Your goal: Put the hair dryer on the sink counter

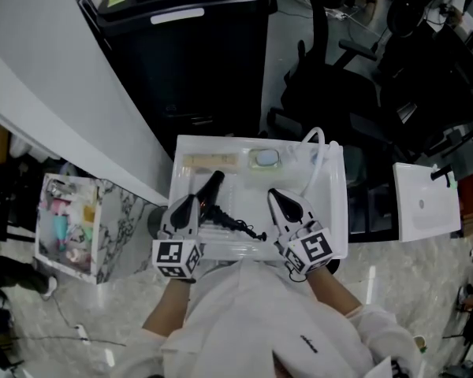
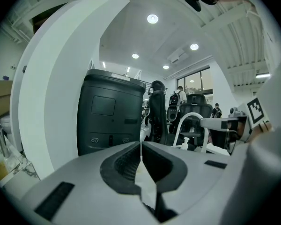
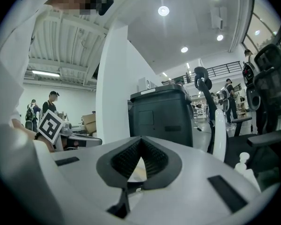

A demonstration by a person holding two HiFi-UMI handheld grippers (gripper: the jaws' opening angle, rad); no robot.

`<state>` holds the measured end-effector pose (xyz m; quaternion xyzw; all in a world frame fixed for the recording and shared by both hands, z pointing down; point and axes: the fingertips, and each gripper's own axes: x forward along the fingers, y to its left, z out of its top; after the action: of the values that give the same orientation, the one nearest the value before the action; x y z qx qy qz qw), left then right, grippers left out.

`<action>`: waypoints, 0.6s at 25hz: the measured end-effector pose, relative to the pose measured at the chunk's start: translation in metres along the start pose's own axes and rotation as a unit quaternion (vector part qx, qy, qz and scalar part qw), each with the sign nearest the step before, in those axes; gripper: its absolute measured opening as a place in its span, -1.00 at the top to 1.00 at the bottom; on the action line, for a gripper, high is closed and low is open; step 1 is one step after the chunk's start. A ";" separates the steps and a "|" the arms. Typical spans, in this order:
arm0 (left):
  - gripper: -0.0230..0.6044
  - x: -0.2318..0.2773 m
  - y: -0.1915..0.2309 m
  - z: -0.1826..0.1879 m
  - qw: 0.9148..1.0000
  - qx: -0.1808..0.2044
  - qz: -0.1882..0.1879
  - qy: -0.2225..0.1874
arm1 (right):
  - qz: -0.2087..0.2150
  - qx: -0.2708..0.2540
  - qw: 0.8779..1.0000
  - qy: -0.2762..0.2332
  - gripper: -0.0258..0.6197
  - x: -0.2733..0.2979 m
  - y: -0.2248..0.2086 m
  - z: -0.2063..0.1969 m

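Pale stone flooring, office chairs and a black bin surround the white sink counter directly below you. Locate the hair dryer: it lies on the counter's left half, angled between the far and near edges, with its cord trailing toward the middle of the near edge. Judged from this position, the placement looks complete, since the appliance rests on the surface and neither tool carries it. Your left gripper sits at the near-left corner, just beside the dryer; contact cannot be confirmed. Its fingers are pressed together with nothing between them. Your right gripper is over the near edge, right of the cord and apart from the faucet toward the far-right corner; its fingers are likewise pressed together and empty. Both tools point nearly level, out toward the bin, which suits a withdrawal rather than a grasp. When backing away, take care not to snag the cord.
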<state>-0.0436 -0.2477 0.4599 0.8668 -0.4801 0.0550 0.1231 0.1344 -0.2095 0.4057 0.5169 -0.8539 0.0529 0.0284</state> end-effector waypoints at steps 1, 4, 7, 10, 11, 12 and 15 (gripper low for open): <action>0.82 0.000 -0.001 -0.001 1.000 0.000 -0.001 0.001 | -0.001 0.001 1.000 0.001 0.87 0.000 0.000 -0.001; 0.82 0.001 -0.002 -0.002 1.000 0.000 -0.003 0.004 | -0.005 0.005 1.000 0.003 0.87 0.001 -0.001 -0.001; 0.82 0.001 -0.003 -0.002 1.000 -0.001 -0.003 0.004 | -0.004 0.006 1.000 0.003 0.87 0.000 -0.001 -0.002; 0.82 0.001 -0.003 -0.003 1.000 -0.001 -0.003 0.004 | -0.004 0.007 1.000 0.004 0.87 0.000 -0.001 -0.003; 0.82 0.000 -0.004 -0.003 1.000 -0.001 -0.003 0.005 | -0.002 0.006 1.000 0.004 0.87 0.000 0.000 -0.003; 0.82 0.000 -0.004 -0.003 1.000 -0.001 -0.003 0.004 | 0.000 0.005 1.000 0.005 0.87 0.000 0.001 -0.002; 0.82 0.000 -0.004 -0.002 1.000 -0.002 -0.003 0.003 | 0.003 0.000 1.000 0.006 0.87 0.001 0.004 -0.002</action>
<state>-0.0402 -0.2453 0.4613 0.8678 -0.4773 0.0561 0.1263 0.1306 -0.2083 0.4077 0.5136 -0.8555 0.0560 0.0339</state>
